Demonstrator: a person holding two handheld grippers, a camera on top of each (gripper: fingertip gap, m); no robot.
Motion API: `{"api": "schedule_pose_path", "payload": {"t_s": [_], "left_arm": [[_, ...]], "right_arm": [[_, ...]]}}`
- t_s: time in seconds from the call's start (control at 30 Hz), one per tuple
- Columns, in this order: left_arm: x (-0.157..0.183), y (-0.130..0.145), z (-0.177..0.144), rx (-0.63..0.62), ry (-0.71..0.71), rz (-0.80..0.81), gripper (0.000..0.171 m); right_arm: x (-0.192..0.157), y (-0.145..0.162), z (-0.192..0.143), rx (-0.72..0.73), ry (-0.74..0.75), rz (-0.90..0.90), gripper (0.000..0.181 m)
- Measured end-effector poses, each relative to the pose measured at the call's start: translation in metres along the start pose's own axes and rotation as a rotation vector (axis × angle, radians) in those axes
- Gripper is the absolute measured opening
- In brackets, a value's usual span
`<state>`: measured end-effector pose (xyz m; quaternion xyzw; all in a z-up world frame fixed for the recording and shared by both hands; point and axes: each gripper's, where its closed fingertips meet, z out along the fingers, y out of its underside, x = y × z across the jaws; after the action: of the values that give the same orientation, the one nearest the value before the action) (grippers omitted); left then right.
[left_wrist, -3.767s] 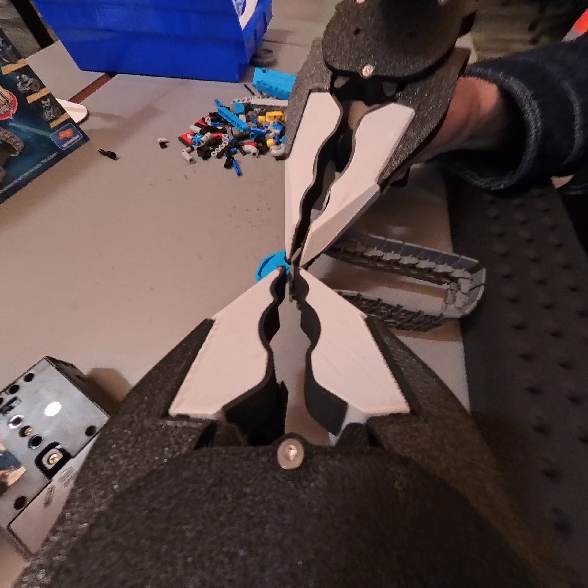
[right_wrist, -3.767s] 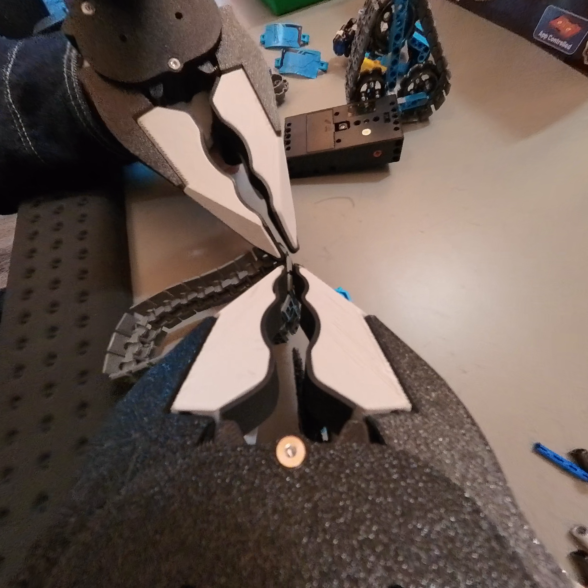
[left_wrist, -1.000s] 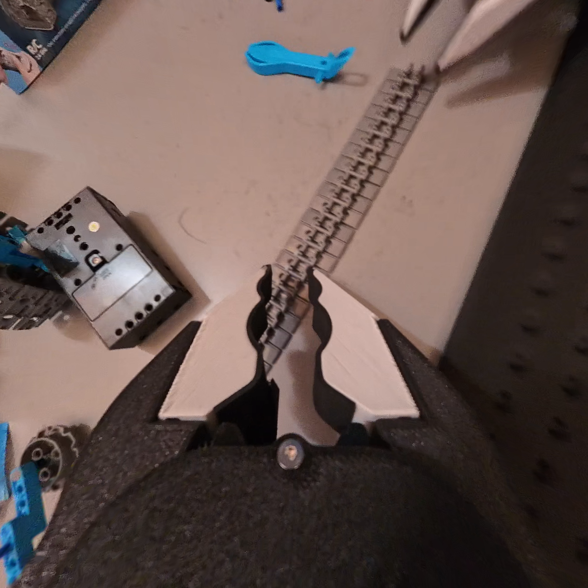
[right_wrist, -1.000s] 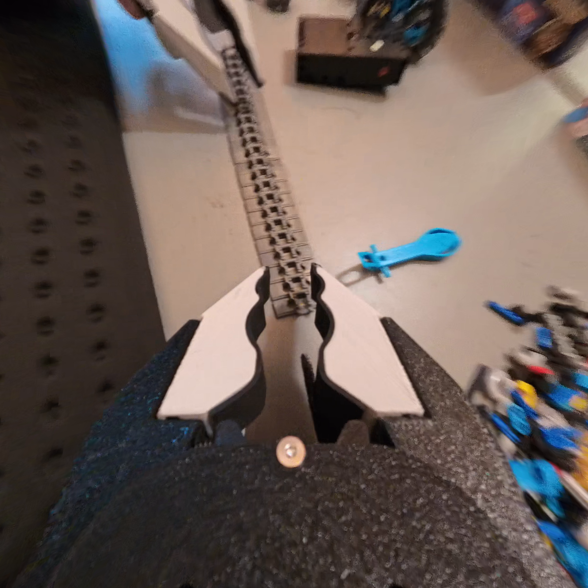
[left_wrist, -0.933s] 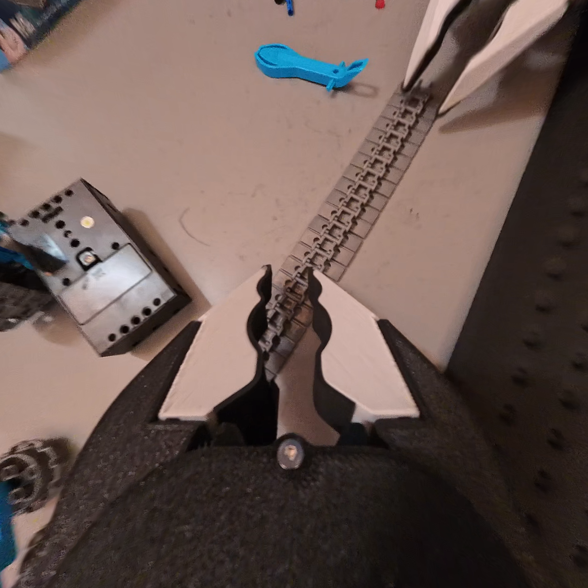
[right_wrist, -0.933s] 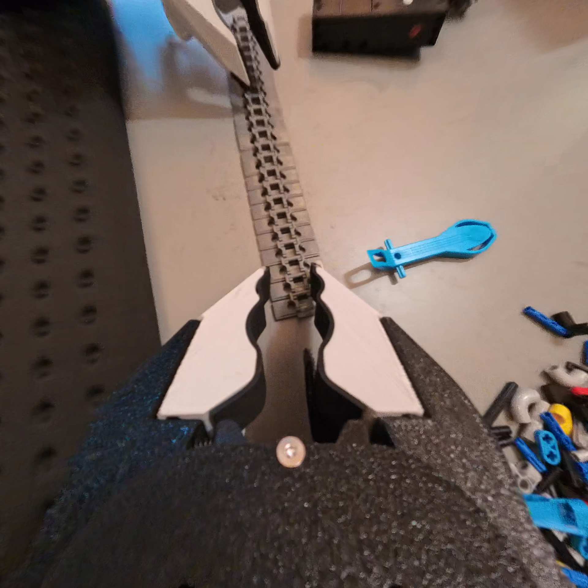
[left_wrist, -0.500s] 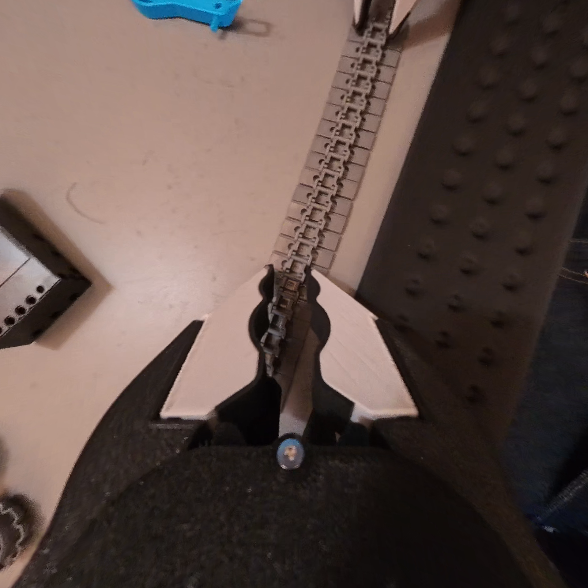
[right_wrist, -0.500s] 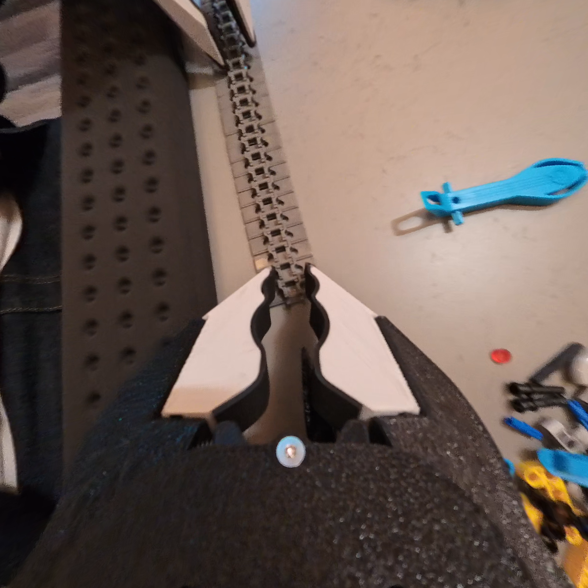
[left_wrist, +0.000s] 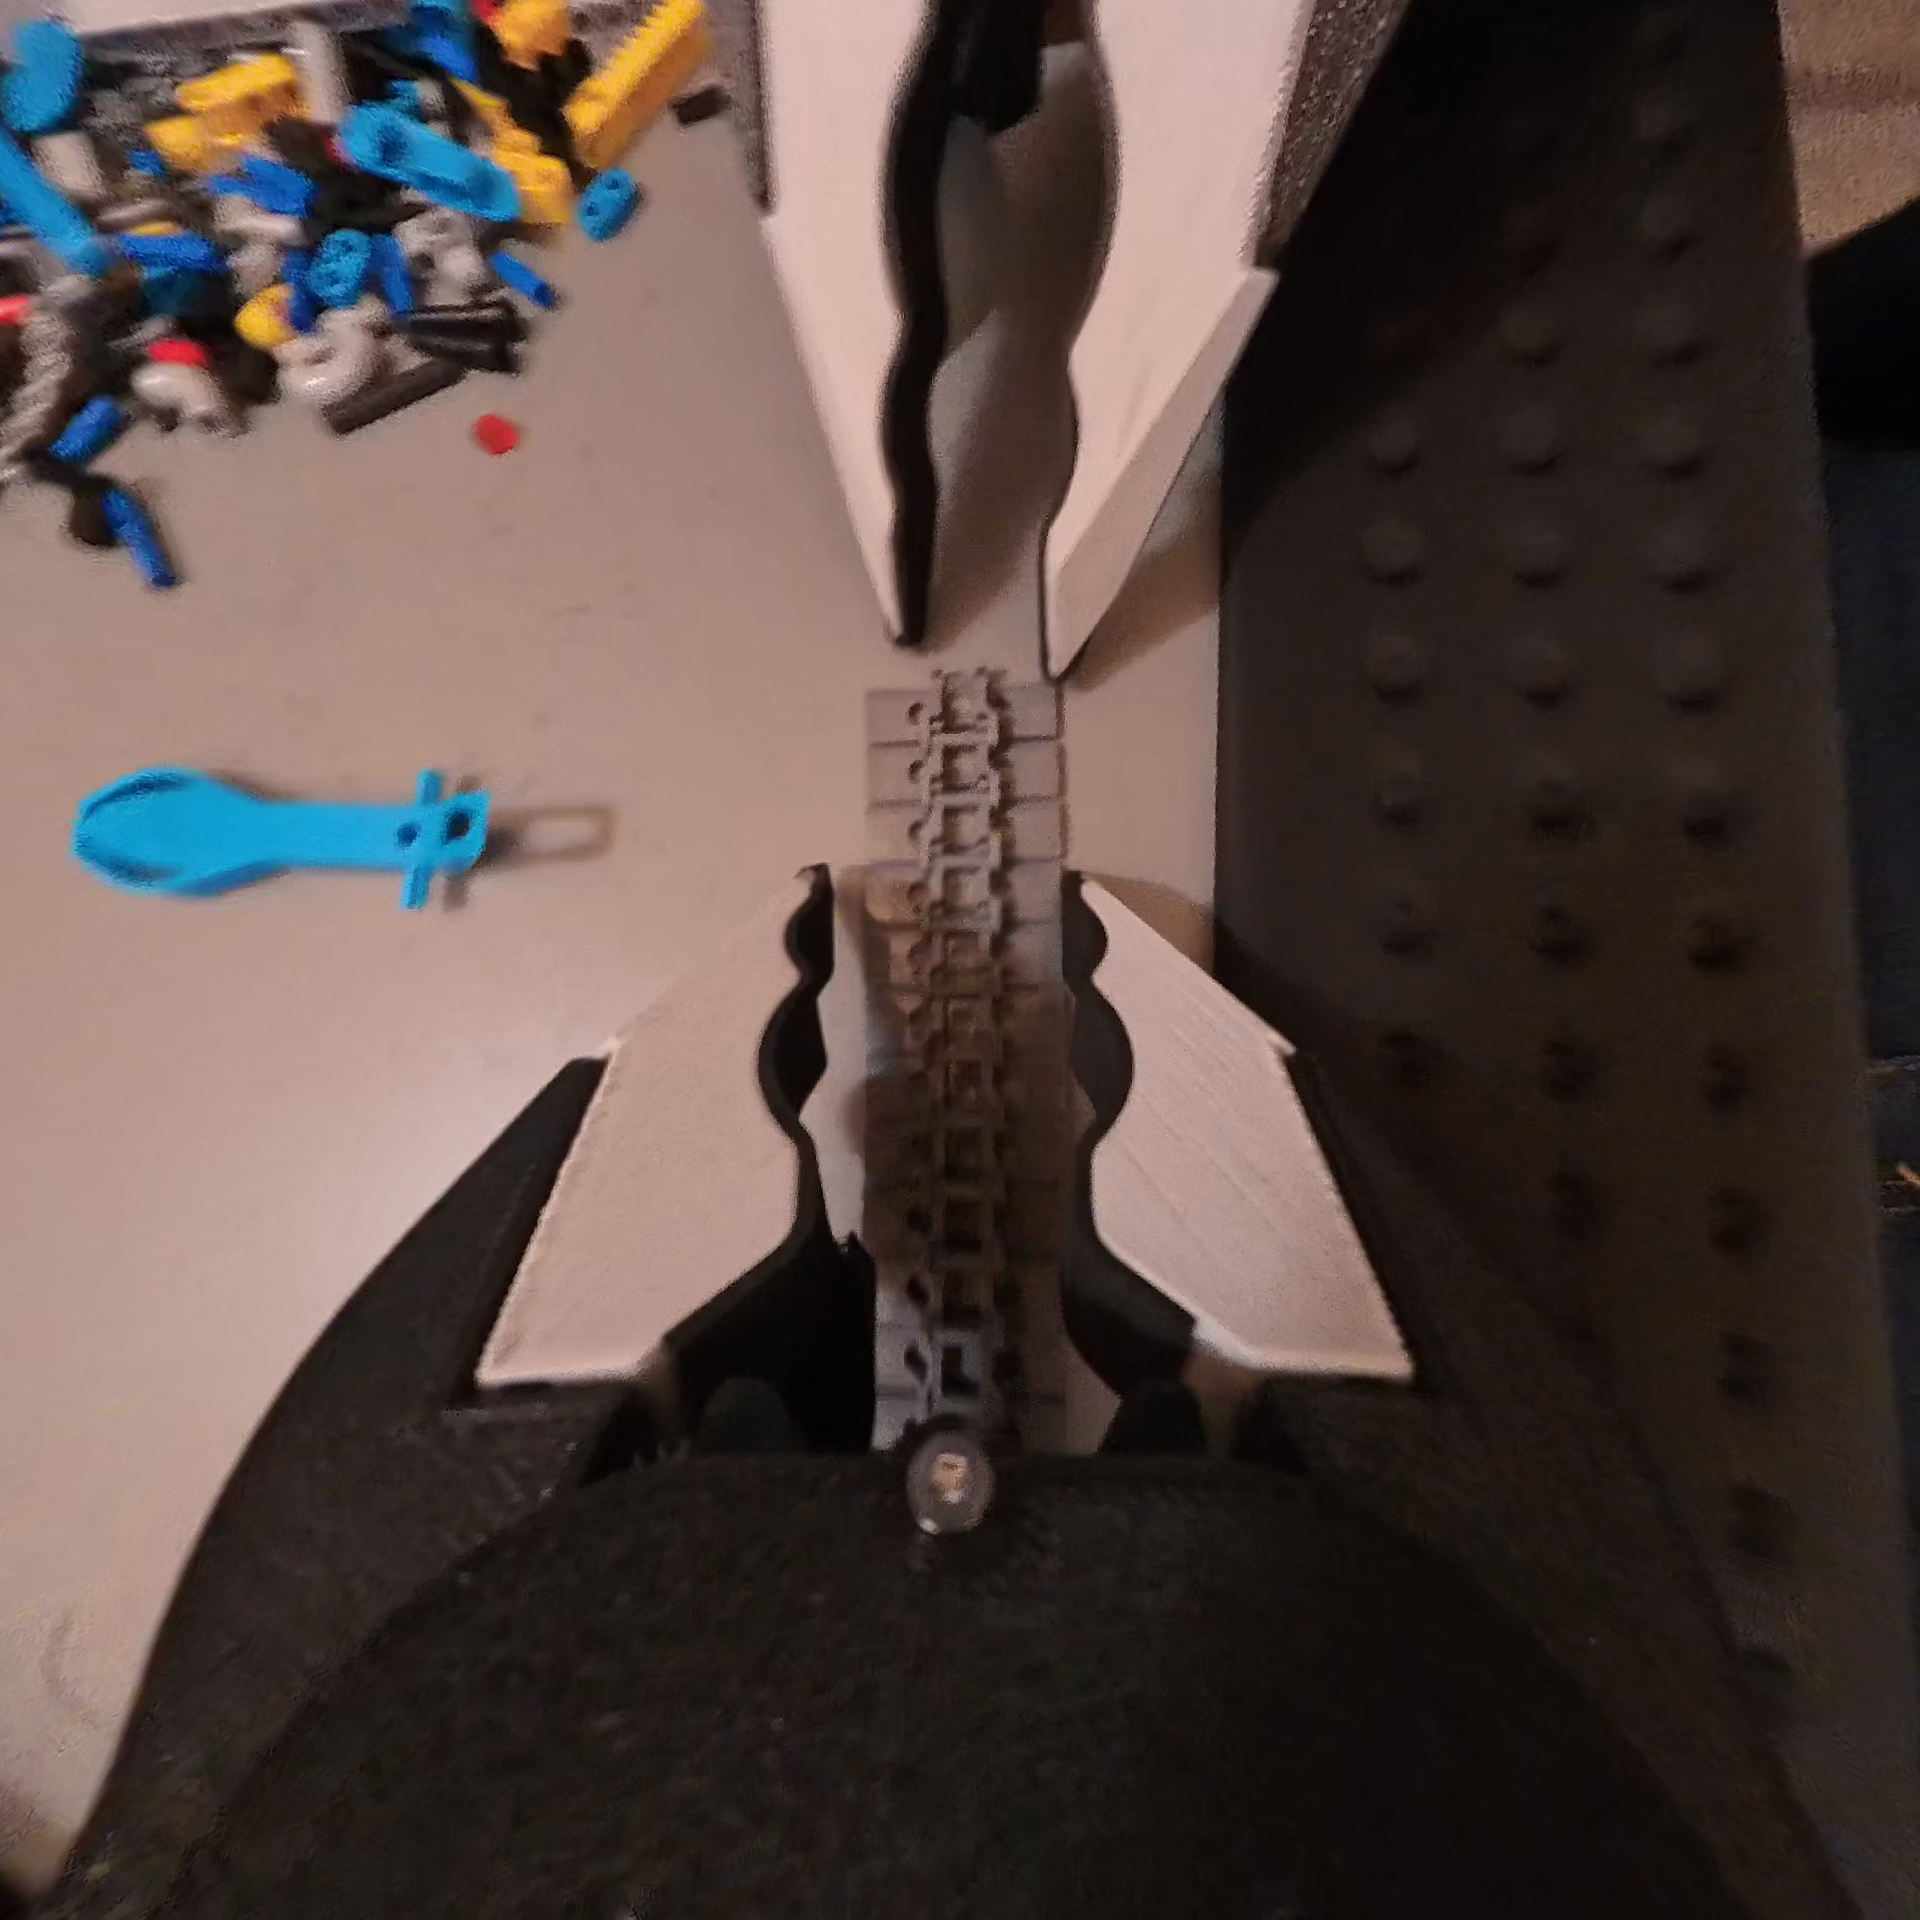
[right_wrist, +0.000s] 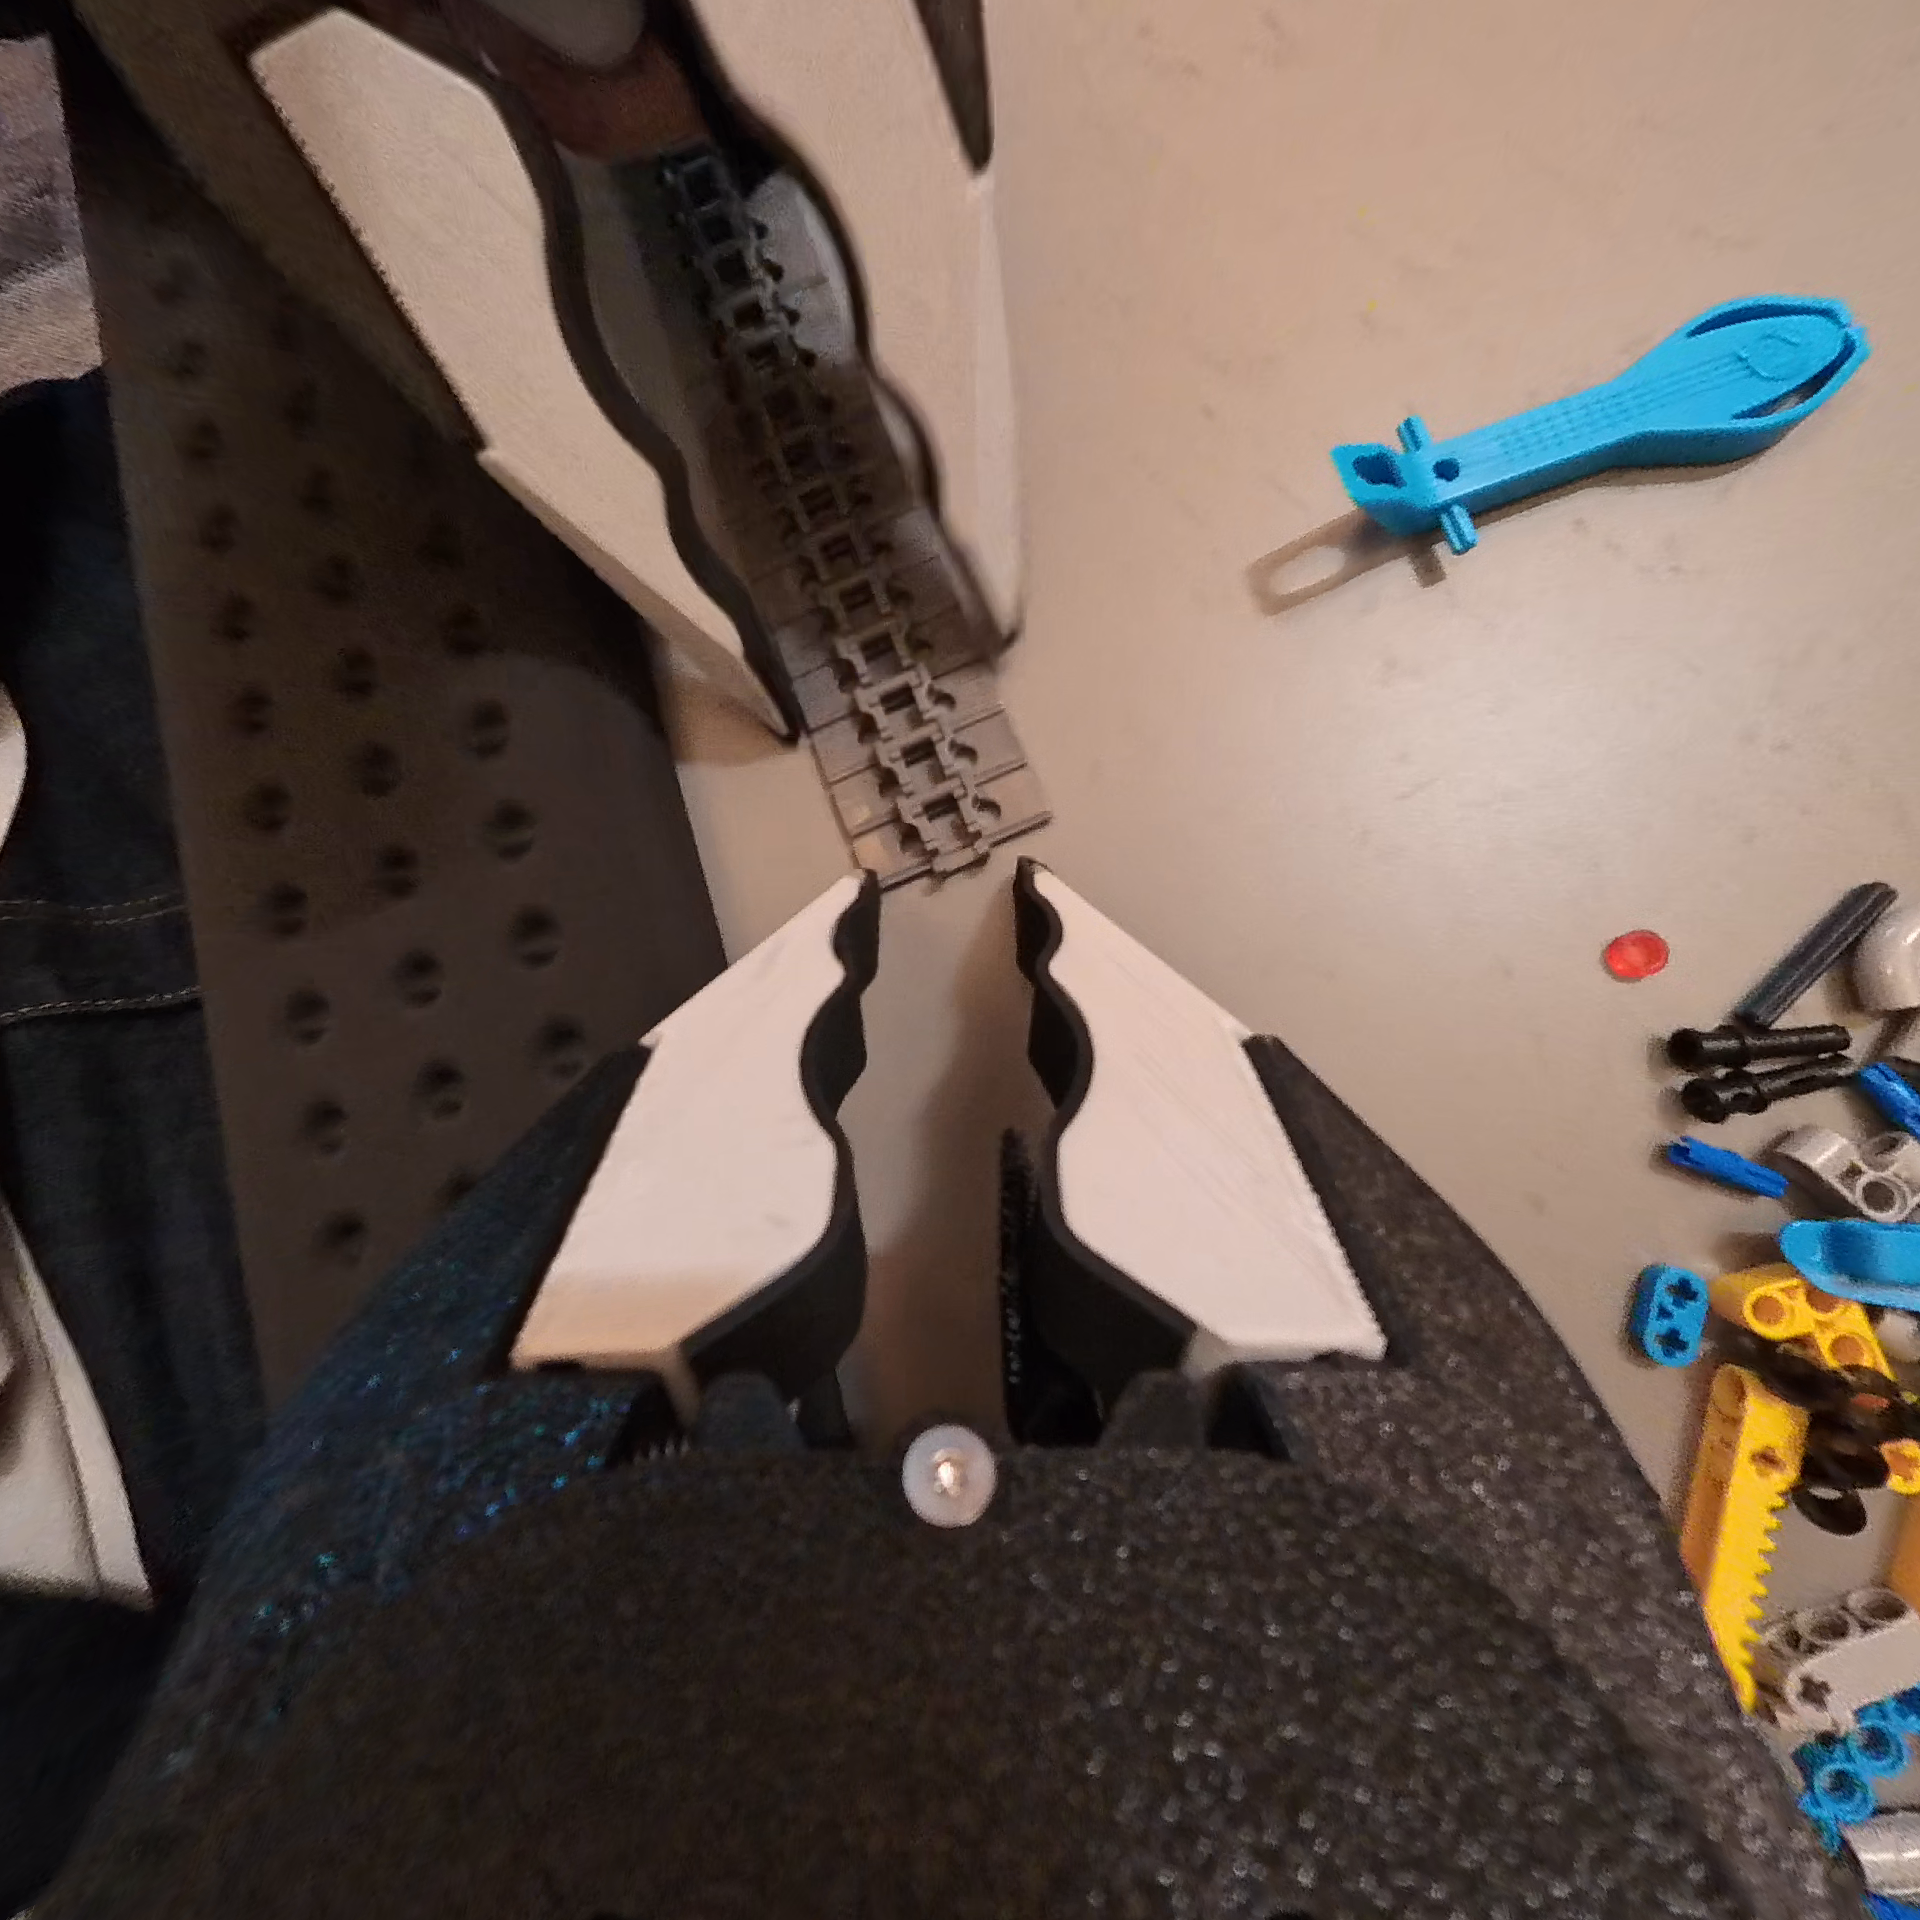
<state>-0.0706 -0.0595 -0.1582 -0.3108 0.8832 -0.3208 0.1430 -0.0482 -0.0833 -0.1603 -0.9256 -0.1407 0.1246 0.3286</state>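
Beige and bare in the middle, our surface (left_wrist: 416, 1039) carries a blue lever tool (left_wrist: 281, 836) at nine o'clock and loose bricks (left_wrist: 291, 208) at eleven. At centre the grey track strip (left_wrist: 966, 997) lies flat, running between the spread jaws of our left claw (left_wrist: 945, 883), seemingly ungripped. At twelve o'clock our right claw (right_wrist: 945, 883) hangs apart just off its end; we judge it light and floppy at its links, best pinched across its width.

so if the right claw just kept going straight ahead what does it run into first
Most likely the near end of the grey track strip, lying flat on the table just past the open right claw. Beyond it the left claw faces it, straddling the strip. Height is unclear.
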Motion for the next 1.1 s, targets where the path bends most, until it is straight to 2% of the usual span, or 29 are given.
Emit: {"api": "schedule_pose_path", "payload": {"t_s": [0.07,0.17,0.23,0.33,0.4,0.5,0.57,0.7,0.73,0.77,0.8,0.87,0.93,1.03,1.1], "left_arm": [[0.002,-0.008,0.006,0.011,0.015,0.03,0.025],[0.001,-0.01,0.006,0.01,-0.021,0.109,0.023],[-0.007,-0.011,0.003,0.035,-0.12,0.188,0.011],[-0.009,-0.012,0.003,0.083,-0.185,0.236,0.011],[-0.006,-0.011,0.002,0.093,-0.174,0.237,0.011],[-0.007,-0.009,0.002,0.097,-0.199,0.267,0.012],[-0.007,-0.009,0.001,0.101,-0.196,0.272,0.011],[-0.008,-0.011,0.0,0.118,-0.198,0.266,0.011],[-0.01,-0.015,-0.003,0.145,-0.205,0.247,0.014],[-0.015,-0.021,-0.009,0.19,-0.208,0.195,0.023],[-0.021,-0.027,-0.015,0.235,-0.189,0.113,0.032],[-0.021,-0.034,-0.021,0.276,-0.023,-0.068,0.054],[-0.016,-0.035,-0.018,0.255,0.152,-0.164,0.051],[-0.012,-0.026,-0.009,0.171,0.289,-0.126,0.028],[-0.008,-0.025,-0.006,0.154,0.329,-0.091,0.023]], "right_arm": [[0.001,0.0,0.0,0.002,0.005,0.014,0.025],[0.011,-0.004,-0.002,0.044,0.015,0.068,0.025],[0.022,-0.007,-0.006,0.08,0.023,0.145,0.026],[0.019,-0.015,-0.007,0.152,-0.12,0.308,0.027],[0.013,-0.017,-0.002,0.154,-0.178,0.341,0.029],[0.011,-0.018,0.003,0.141,-0.183,0.319,0.023],[0.014,-0.016,0.003,0.145,-0.184,0.328,0.012],[0.012,-0.025,-0.004,0.219,-0.227,0.334,0.009],[0.011,-0.029,-0.007,0.24,-0.21,0.302,0.009],[0.01,-0.032,-0.01,0.256,-0.184,0.258,0.008],[0.009,-0.035,-0.013,0.273,-0.15,0.201,0.008],[0.005,-0.041,-0.017,0.3,-0.085,0.093,0.008],[0.003,-0.043,-0.018,0.307,-0.033,0.021,0.008],[0.002,-0.042,-0.018,0.304,-0.004,-0.026,0.008],[0.003,-0.038,-0.016,0.284,-0.01,-0.019,0.008]]}}
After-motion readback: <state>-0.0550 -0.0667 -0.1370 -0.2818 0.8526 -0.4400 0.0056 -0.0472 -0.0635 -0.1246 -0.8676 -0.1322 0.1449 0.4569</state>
